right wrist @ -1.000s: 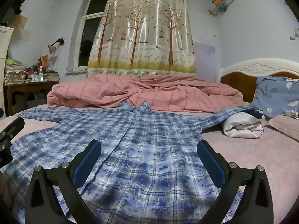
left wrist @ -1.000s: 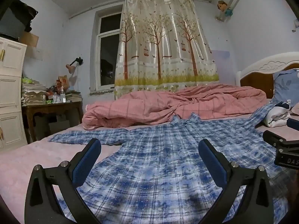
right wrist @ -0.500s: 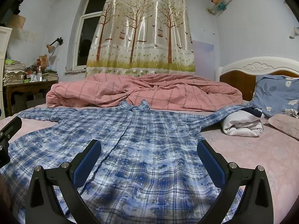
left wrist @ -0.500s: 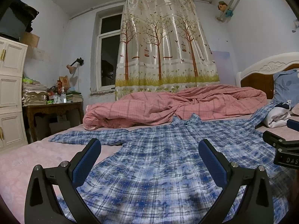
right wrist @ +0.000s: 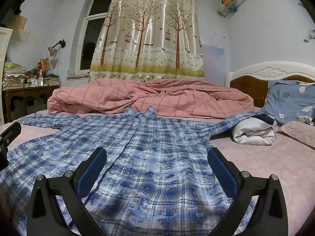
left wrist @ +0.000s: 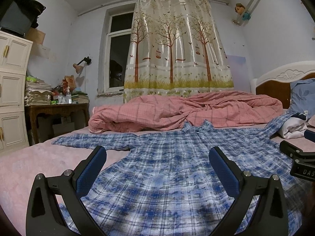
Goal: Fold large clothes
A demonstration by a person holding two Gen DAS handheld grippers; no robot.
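Observation:
A large blue plaid shirt [left wrist: 167, 157] lies spread flat on the pink bed, collar at the far end, both sleeves stretched out sideways; it also fills the right wrist view [right wrist: 149, 147]. My left gripper [left wrist: 157, 157] is open and empty, low over the shirt's left hem area. My right gripper [right wrist: 157, 157] is open and empty over the shirt's right hem area. Each gripper shows at the edge of the other's view, the right one [left wrist: 297, 157] and the left one [right wrist: 7, 137]. The right sleeve end rests on a folded white garment [right wrist: 254, 133].
A rumpled pink checked quilt [left wrist: 187, 112] lies across the far side of the bed [right wrist: 265, 161]. A blue floral pillow [right wrist: 291, 100] and headboard [right wrist: 269, 74] are at the right. A cluttered wooden desk [left wrist: 57, 108] and white cabinet [left wrist: 11, 98] stand left.
Both grippers have dropped slightly and tilted a little; the shirt lies as before. Both stay open.

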